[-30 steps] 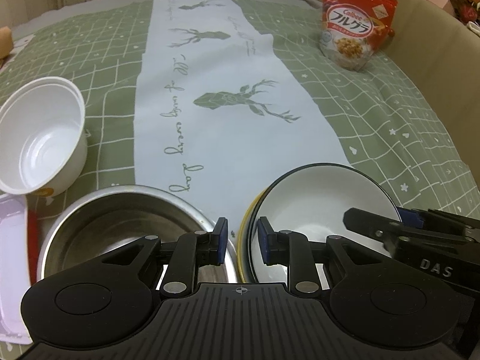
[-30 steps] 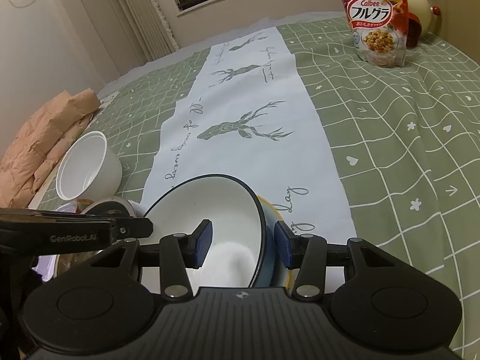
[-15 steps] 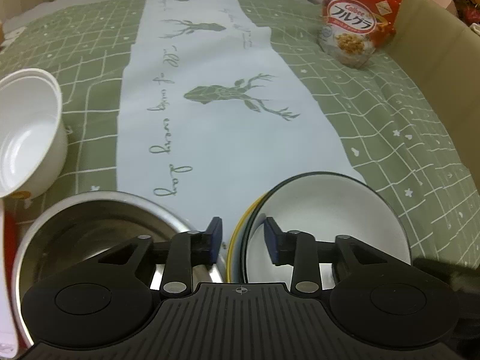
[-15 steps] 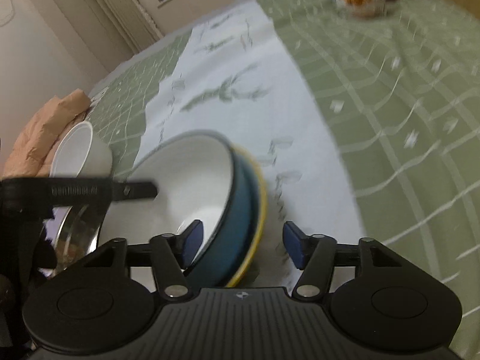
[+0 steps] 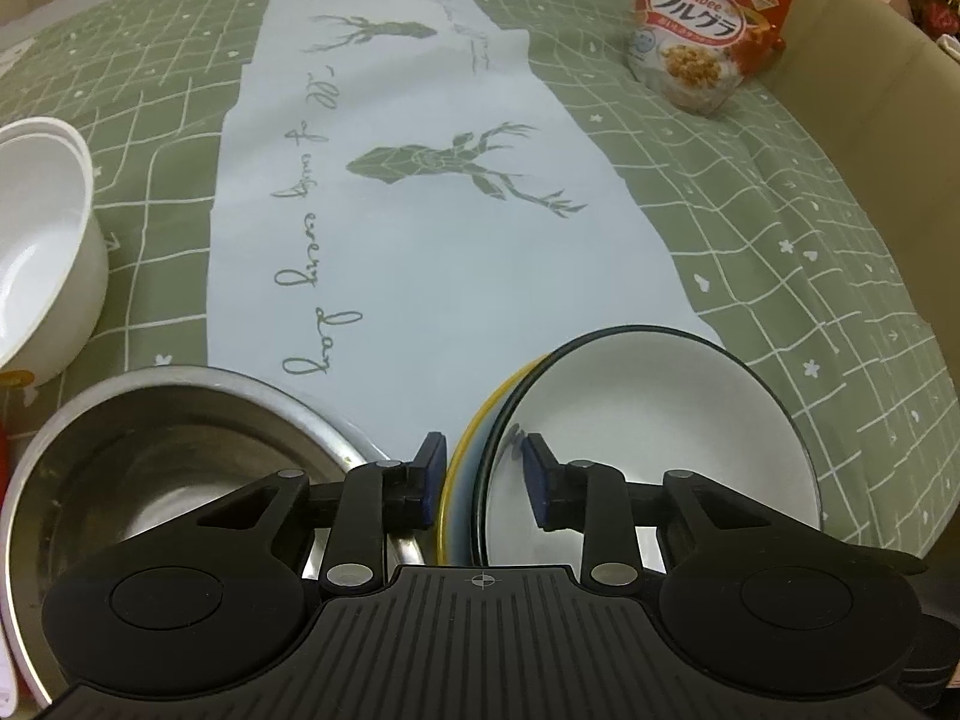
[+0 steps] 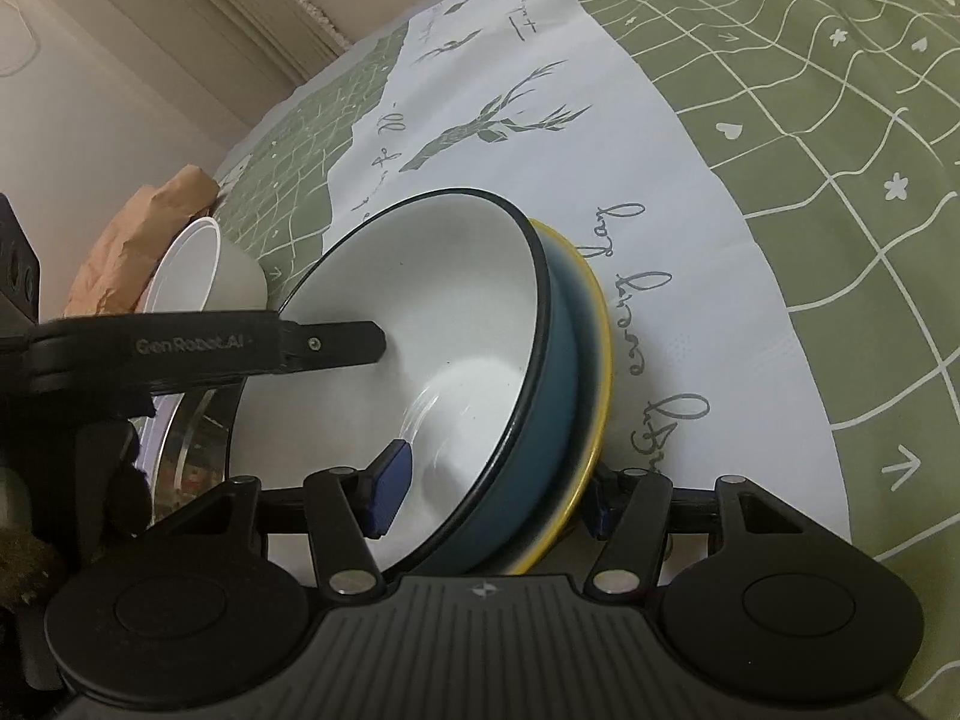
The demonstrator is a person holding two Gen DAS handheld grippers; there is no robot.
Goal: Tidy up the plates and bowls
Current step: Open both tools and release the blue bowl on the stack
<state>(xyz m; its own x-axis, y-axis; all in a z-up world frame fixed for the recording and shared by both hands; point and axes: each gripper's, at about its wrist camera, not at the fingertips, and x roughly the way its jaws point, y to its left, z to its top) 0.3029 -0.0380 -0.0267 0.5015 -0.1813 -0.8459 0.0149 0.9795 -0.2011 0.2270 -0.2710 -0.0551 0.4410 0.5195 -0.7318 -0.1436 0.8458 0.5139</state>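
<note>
A white-lined teal bowl [image 5: 648, 438] sits on a yellow-rimmed plate [image 5: 474, 420] at the near right of the table. My left gripper [image 5: 483, 480] straddles their left rims, one pad outside the plate and one inside the bowl; its jaws are closing, and a gap still shows at the inner pad. My right gripper [image 6: 492, 495] straddles the same bowl [image 6: 432, 312] and plate [image 6: 600, 330] from the other side, one pad inside and one under the plate rim, not visibly pressing. The left gripper's finger [image 6: 336, 345] reaches into the bowl. A steel bowl [image 5: 180, 450] stands beside the stack.
A white plastic bowl [image 5: 36, 240] stands at the left, and it shows again [image 6: 186, 276] next to a crumpled peach cloth [image 6: 132, 234]. A red cereal bag [image 5: 708, 18] stands at the far right. The green checked tablecloth [image 5: 810, 210] has a pale deer runner [image 5: 420, 252].
Both grippers sank around the stack. The left jaws widened and now span the plate and bowl rims. The right gripper rolled and widened from the bowl rim alone to bowl and plate.
</note>
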